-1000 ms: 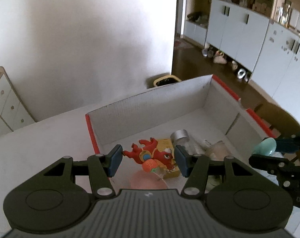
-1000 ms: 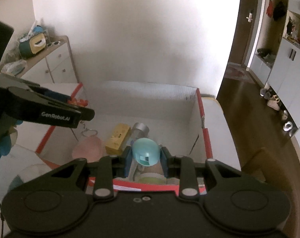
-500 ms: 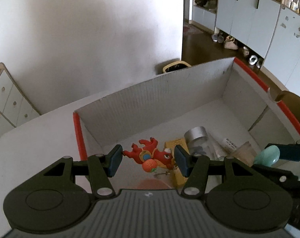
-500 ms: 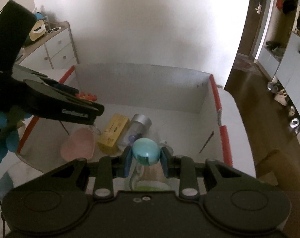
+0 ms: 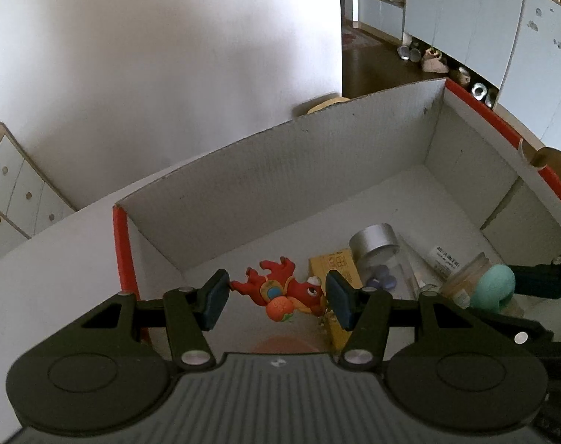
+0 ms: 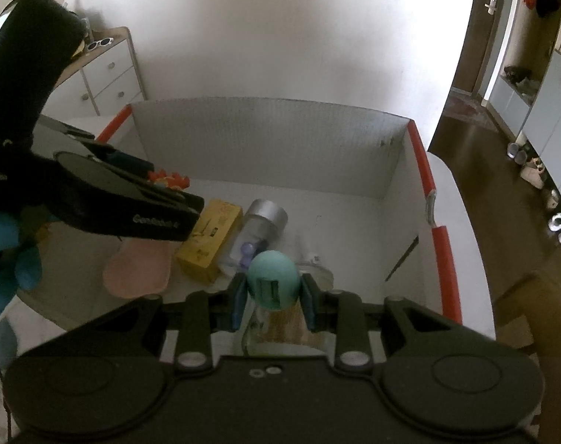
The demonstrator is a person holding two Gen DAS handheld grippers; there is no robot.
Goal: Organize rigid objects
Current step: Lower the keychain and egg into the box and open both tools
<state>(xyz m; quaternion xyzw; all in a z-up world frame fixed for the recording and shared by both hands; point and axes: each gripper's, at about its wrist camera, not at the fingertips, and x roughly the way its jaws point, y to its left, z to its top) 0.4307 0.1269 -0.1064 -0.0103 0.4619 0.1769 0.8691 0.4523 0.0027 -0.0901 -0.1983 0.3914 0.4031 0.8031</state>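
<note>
I note my left gripper (image 5: 277, 298) clamped on the red dragon toy (image 5: 280, 290) and my right gripper (image 6: 273, 301) on the teal egg (image 6: 273, 284), both above the box (image 6: 265, 137), whose bare floor lies ahead.

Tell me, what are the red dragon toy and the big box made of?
The dragon toy looks like moulded rubber or plastic: smooth, slightly shiny, with painted colours. The box looks like cardboard: matte white walls with fine ribbing, and red edges.

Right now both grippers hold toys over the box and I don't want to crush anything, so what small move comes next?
Probably open the left gripper: its red dragon toy hangs above bare box floor, whereas the right gripper's teal egg sits over a glass jar.
</note>
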